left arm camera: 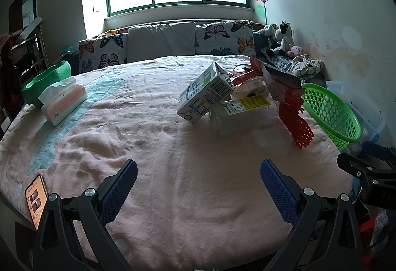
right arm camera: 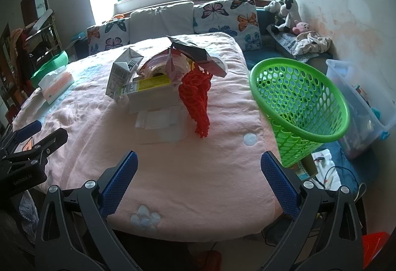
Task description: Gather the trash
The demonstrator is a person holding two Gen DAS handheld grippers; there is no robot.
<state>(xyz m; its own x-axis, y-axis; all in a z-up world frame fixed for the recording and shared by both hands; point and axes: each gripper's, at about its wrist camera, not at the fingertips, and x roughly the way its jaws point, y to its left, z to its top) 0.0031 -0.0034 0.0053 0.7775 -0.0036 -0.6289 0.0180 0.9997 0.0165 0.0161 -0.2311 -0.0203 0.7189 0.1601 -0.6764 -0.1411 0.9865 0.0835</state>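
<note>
Both jaws gape wide, holding nothing.

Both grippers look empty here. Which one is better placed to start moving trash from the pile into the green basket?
Probably the right. The right gripper is open with the red mesh ahead and the green basket beside its right finger. The left gripper, also open, faces the milk carton, with the basket across the pile.

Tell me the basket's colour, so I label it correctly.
Bright green, with a perforated wall: the basket shows best in the right wrist view.
</note>
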